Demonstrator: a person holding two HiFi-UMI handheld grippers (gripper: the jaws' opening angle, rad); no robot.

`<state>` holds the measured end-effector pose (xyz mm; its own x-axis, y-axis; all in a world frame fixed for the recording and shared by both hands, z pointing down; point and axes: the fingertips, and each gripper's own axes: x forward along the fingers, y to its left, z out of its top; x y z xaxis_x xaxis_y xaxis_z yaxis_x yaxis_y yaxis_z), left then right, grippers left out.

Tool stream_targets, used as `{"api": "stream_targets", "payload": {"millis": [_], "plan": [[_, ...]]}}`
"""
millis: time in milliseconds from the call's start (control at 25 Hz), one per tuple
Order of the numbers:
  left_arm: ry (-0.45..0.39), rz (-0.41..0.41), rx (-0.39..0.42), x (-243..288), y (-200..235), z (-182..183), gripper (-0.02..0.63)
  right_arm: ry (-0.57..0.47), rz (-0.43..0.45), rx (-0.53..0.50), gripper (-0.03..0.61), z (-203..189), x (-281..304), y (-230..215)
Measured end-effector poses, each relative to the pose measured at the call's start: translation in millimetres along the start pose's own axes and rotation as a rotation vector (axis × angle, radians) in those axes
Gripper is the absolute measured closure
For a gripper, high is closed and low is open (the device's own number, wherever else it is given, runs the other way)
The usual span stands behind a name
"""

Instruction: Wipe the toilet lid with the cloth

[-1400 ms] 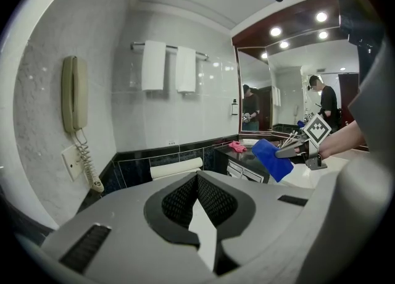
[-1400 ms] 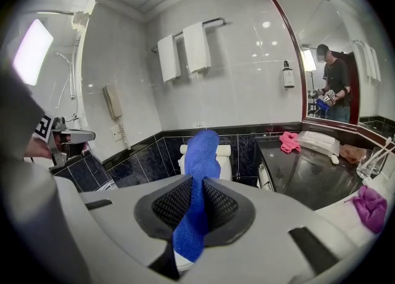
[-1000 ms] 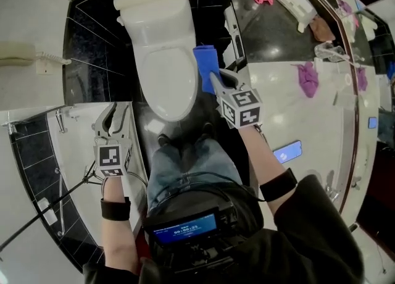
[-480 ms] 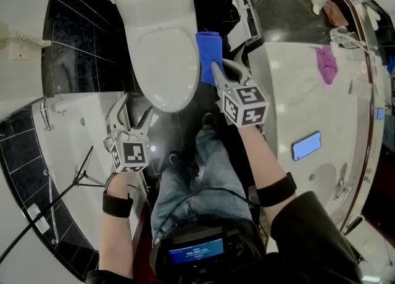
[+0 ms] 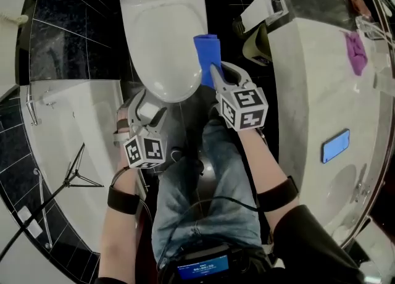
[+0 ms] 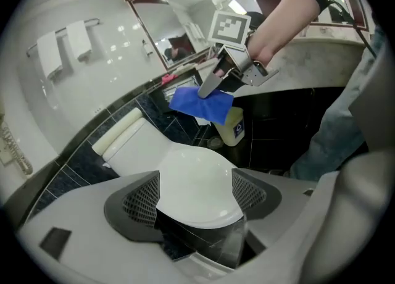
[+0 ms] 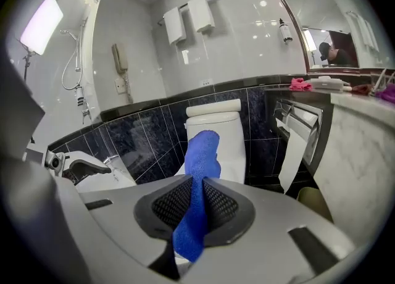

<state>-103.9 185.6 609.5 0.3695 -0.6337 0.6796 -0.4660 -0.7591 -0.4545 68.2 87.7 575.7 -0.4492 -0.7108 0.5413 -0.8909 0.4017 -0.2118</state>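
Cloth (image 5: 206, 51), blue, is clenched between the jaws of the right gripper (image 5: 217, 74) and sticks out past their tips. It is just beside the closed white lid (image 5: 162, 48), on the side nearer the marble surface (image 5: 308, 97); whether it touches the lid I cannot tell. The left gripper (image 5: 148, 102) is at the lid's front end, its jaws spread wide and grasping nothing, with the lid's front rim between them.
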Motion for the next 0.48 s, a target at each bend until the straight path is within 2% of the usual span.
{"api": "stream_targets", "payload": {"millis": [120,480], "plan": [[0.019,-0.008,0.083,27.3,-22.9,-15.0,0.247,-0.008,-0.003,0.005,0.503,-25.4,13.7,-8.8],[0.058,-0.025,0.245,109.0,-84.5,-59.1,0.252,-0.028,-0.019,-0.003,0.503,-84.9,52.9,-45.8]]}}
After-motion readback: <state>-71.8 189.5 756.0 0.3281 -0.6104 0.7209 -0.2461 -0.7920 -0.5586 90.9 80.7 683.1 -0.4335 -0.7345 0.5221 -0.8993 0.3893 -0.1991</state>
